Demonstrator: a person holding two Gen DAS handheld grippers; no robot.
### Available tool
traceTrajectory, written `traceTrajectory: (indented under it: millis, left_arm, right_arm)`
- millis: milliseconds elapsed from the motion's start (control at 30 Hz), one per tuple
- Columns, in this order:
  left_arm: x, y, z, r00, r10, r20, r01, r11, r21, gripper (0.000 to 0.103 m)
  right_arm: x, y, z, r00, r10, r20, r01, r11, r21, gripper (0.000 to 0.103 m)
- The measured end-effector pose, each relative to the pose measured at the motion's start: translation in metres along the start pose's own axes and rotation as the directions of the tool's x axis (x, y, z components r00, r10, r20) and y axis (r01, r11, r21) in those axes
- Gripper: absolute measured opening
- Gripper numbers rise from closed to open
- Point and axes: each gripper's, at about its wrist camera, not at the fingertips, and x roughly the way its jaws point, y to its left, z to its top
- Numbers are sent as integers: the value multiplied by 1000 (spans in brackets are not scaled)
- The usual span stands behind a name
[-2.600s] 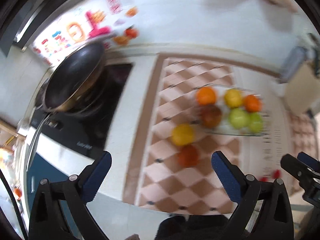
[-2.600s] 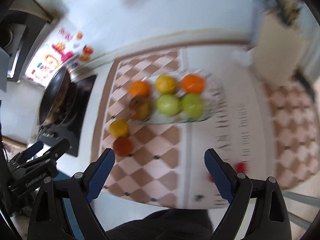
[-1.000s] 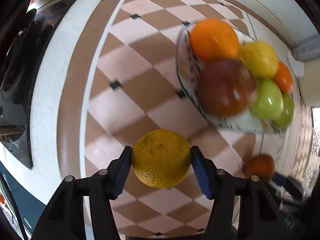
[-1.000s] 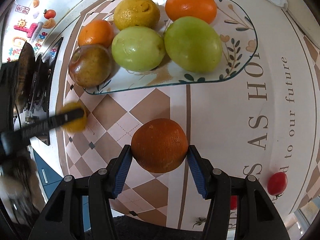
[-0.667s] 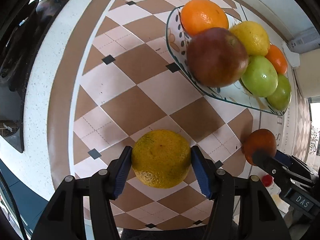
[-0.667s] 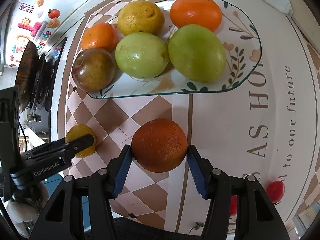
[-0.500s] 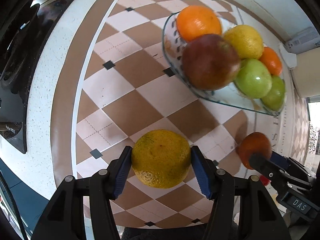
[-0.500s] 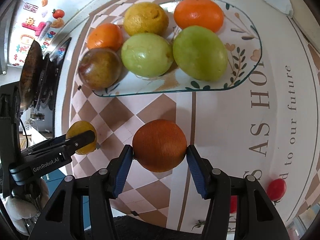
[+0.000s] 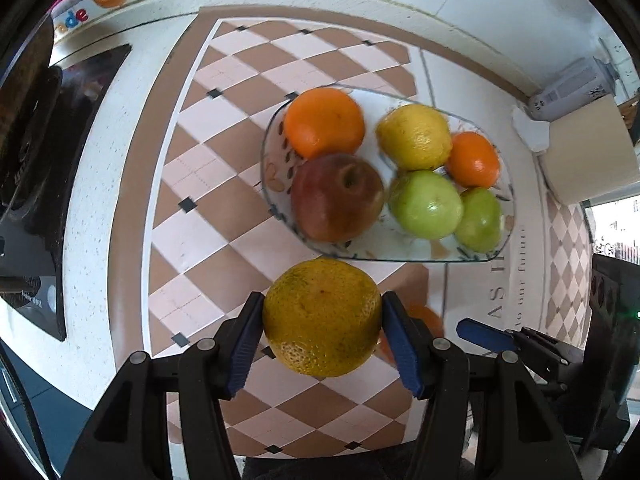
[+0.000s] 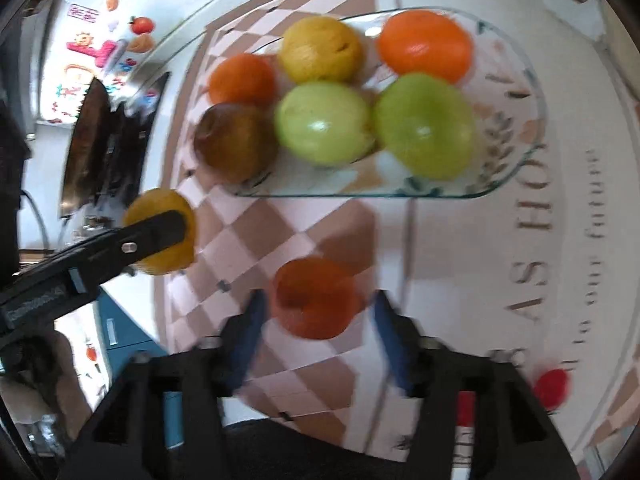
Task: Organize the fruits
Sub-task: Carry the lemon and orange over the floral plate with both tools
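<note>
My left gripper [image 9: 323, 332] is shut on a yellow-green orange [image 9: 320, 300] and holds it above the checked mat, just in front of the glass plate [image 9: 508, 236]. The plate carries two oranges, a lemon, a red apple [image 9: 336, 196] and two green apples. In the right wrist view, which is blurred, my right gripper [image 10: 318, 314] has its jaws opening. A dark orange [image 10: 316, 296] lies between them, with a gap on each side. The yellow-green orange [image 10: 160, 200] shows there at the left, behind a left finger [image 10: 152, 232].
A black hob with a pan [image 10: 92, 148] stands at the left. A cream box [image 9: 588, 152] and a can are at the back right. A red cherry tomato [image 10: 554, 388] lies on the mat near the front right. The counter's front edge runs just below the grippers.
My left gripper has risen with the yellow-green orange, so more of the counter and plate shows. The right jaws have spread away from the dark orange they were pressing.
</note>
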Motion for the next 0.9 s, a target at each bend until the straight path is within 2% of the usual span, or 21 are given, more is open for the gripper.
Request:
traceTrajectory:
  millis: [133,200,300,400,533,700,833,900]
  left_arm:
    - [8,20,-4,1000,9,-24,-10,999,-44,56]
    - [8,28,-5,999,17,-28,-19,998,-62,56]
    - [2,36,-6,1000,25,-19,-26,997,-77,56]
    - [-9,39,-6,1000,11,-4,-12,996,-91,56]
    - [-32,26,7,999,-42,30,44,996,-76,56]
    - [-54,-8,55,992,-107,69,108,994,-12,56]
    - [-47,-33,106,995,-78,66,74,996,50,56]
    - [-34,-46,132,998,-53,41,49,996,81,56]
  right_arm:
    - [31,0,11,1000,-16,-27,16,1000,17,70]
    - [40,0,13,998,-52,-27,52,999,12,57]
    - [38,6,11,996,-85,-14,85,996,-31,56]
    - [24,6,7,998,-58,3,58,998,-23,56]
    - [-23,-7,11,996,-1,90,-1,1000,20,56]
    - [-78,-33,36,978,8,207,-26,996,83,56]
    - [-95,-65,66,964,-43,261,4,989,148,56]
    - [-96,-79,79,961,-59,269,11,984,175,56]
